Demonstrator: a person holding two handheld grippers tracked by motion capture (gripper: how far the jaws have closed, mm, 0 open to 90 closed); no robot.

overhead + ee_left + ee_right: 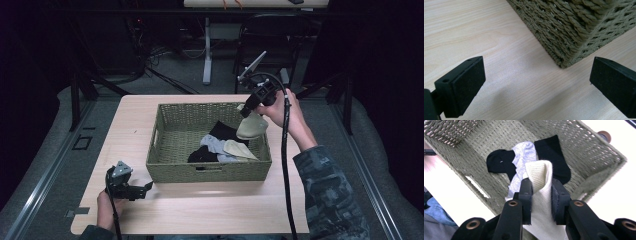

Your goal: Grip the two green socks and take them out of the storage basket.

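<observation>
Pale wooden table [200, 205] carries a woven basket [170, 170] holding black, grey and cream socks. Judging by this, sorting is partly done: the right gripper [248, 111] clamps a cream sock [539, 192] above the basket's far right corner, while the left gripper [145, 189] waits open-jawed beside the basket's near left corner.

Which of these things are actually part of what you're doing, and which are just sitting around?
In use:
cream sock, pinched by the right gripper
woven basket
socks in the basket

Sitting around:
left gripper, open over the table
chair behind

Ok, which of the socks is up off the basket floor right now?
The cream sock, pinched in the right gripper above the basket. The black and grey ones lie on the bottom.
</observation>
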